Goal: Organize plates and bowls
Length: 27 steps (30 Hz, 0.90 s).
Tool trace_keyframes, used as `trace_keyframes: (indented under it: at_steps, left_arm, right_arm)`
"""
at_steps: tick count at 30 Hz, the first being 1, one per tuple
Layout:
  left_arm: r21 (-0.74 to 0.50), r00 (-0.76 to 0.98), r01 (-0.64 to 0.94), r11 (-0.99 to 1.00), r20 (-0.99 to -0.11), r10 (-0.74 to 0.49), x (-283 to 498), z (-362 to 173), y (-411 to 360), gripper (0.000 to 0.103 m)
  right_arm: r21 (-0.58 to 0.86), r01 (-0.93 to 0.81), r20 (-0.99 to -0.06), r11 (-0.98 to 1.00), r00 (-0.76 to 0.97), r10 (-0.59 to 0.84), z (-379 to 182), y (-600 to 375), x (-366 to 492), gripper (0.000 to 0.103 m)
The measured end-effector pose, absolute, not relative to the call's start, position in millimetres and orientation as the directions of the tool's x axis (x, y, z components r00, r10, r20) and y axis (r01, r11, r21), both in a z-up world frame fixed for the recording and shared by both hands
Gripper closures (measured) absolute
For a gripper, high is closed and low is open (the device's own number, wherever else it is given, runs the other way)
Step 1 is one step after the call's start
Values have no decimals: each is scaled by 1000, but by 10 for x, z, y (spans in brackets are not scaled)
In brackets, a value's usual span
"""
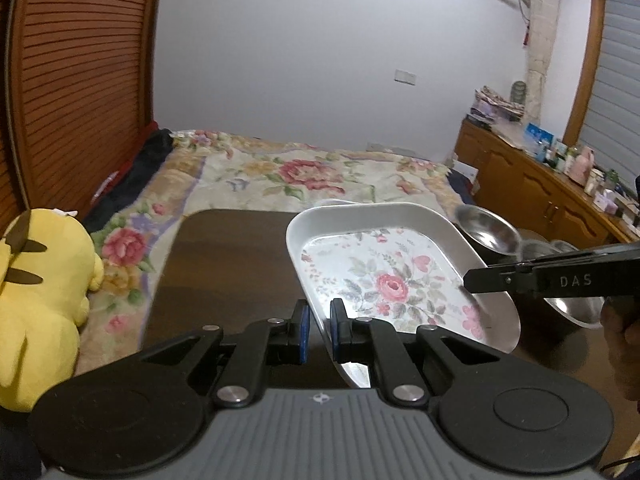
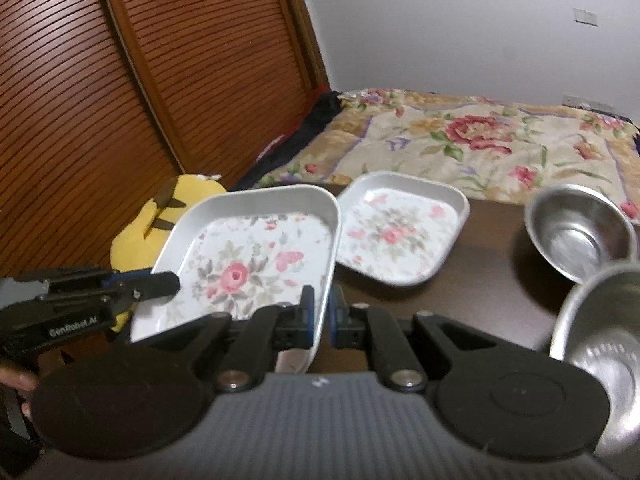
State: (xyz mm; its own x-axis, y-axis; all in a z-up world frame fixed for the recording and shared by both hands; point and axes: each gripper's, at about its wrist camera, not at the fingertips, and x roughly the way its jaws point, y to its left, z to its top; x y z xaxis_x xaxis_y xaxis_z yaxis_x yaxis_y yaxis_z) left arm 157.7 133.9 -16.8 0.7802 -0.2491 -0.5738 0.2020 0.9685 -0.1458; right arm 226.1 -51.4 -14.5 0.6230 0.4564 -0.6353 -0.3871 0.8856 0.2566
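Observation:
A square white plate with a rose print (image 1: 384, 276) (image 2: 248, 264) is held above the dark table (image 1: 224, 264) by both grippers. My left gripper (image 1: 320, 320) is shut on its left rim; it also shows in the right wrist view (image 2: 160, 284). My right gripper (image 2: 321, 312) is shut on its right rim; it also shows in the left wrist view (image 1: 480, 280). A second, matching plate (image 2: 400, 228) lies on the table behind. Two steel bowls (image 2: 580, 232) (image 2: 604, 328) stand at the right; one shows in the left wrist view (image 1: 486, 228).
The table stands against a bed with a floral blanket (image 1: 304, 176). A yellow plush toy (image 1: 36, 300) lies at the left. A slatted wooden door (image 2: 120, 80) is at the left. A wooden cabinet (image 1: 540, 188) with clutter runs along the right wall.

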Motion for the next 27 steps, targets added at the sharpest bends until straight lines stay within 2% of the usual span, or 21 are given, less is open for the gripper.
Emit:
trace_keyframes:
  at_steps: [10, 27]
  left_arm:
    - [-133, 780, 232, 964, -567, -266, 1226, -117, 1096, 91]
    - [-153, 732, 271, 950, -608, -307, 922, -423, 889, 91]
  right_arm:
    - [255, -374, -615, 891, 649, 449, -154, -805, 1852, 95]
    - [252, -378, -593, 891, 667, 451, -330, -1043, 1409, 95]
